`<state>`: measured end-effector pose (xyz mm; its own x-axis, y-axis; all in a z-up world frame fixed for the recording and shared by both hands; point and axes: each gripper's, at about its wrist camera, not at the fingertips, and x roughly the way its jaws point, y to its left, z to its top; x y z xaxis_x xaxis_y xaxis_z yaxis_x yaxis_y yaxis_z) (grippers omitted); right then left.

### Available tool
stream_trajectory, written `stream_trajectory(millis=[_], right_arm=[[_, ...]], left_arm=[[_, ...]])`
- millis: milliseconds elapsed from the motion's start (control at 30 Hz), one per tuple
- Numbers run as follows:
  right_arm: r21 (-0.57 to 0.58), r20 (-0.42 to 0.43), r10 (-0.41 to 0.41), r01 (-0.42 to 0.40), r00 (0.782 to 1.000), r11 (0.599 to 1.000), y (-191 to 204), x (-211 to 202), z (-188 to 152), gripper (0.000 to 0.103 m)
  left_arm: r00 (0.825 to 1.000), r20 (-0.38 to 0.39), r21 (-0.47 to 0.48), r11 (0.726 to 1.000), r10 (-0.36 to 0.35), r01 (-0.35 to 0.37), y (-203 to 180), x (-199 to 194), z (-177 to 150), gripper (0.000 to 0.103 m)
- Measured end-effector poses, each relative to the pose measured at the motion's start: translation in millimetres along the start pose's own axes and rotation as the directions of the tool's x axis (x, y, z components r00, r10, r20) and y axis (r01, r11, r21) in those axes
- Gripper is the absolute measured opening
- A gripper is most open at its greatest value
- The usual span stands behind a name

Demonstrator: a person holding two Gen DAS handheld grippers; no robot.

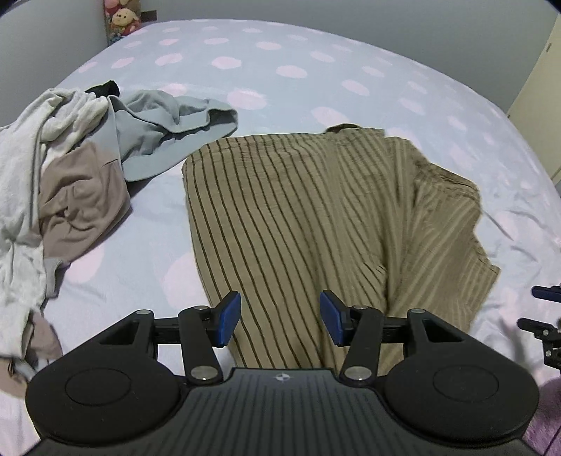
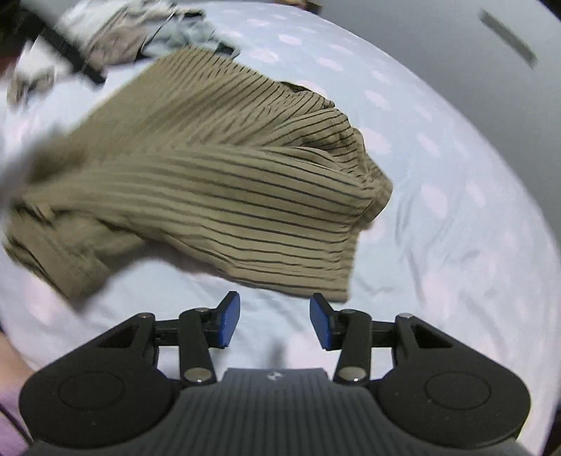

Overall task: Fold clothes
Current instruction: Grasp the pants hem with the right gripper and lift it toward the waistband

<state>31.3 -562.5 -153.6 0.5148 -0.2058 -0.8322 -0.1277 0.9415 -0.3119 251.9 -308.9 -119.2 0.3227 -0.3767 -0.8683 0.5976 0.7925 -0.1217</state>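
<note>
An olive striped shirt (image 1: 298, 217) lies spread on the bed, one side folded over along its right. My left gripper (image 1: 280, 317) is open and empty, hovering over the shirt's near hem. In the right wrist view the same shirt (image 2: 210, 182) lies ahead, blurred by motion. My right gripper (image 2: 275, 321) is open and empty over bare sheet, just short of the shirt's near edge. Part of the right gripper (image 1: 545, 315) shows at the right edge of the left wrist view.
A pile of unfolded clothes (image 1: 63, 168), white, tan and grey-blue, lies at the left of the bed. The bed sheet (image 1: 280, 59) is pale blue with pink dots. Stuffed toys (image 1: 122, 19) sit at the far corner.
</note>
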Motion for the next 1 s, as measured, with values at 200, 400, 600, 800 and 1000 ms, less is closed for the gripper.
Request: stream_trajectory(millis=[200, 400, 600, 800, 1000], right_arm=[[-0.287, -0.026, -0.055, 0.045, 0.998, 0.957, 1.0, 40.6, -2.0, 0.048], [-0.571, -0.052, -0.104, 0.056, 0.993, 0.819, 11.7, 74.5, -8.1, 0.047], [-0.699, -0.042, -0.102, 0.044, 0.994, 0.713, 11.0, 83.4, -0.2, 0.043], [-0.718, -0.044, -0.114, 0.048, 0.992, 0.694, 16.3, 87.3, 13.1, 0.004], [-0.712, 0.045, -0.197, 0.17, 0.979, 0.681, 12.2, 58.7, 52.8, 0.002]], left_arm=[[0.997, 0.003, 0.041, 0.996, 0.082, -0.082, 13.9, 35.9, 22.8, 0.048], [0.987, 0.019, 0.094, 0.983, 0.159, -0.16, 21.9, 67.9, 27.2, 0.048], [0.987, 0.024, 0.181, 0.97, 0.159, -0.16, 18.2, 81.1, 23.8, 0.047], [0.991, 0.027, 0.062, 0.989, 0.129, -0.131, 43.5, 74.0, 26.6, 0.047], [0.991, 0.057, -0.037, 0.992, 0.124, -0.122, 64.3, 63.4, 28.9, 0.047]])
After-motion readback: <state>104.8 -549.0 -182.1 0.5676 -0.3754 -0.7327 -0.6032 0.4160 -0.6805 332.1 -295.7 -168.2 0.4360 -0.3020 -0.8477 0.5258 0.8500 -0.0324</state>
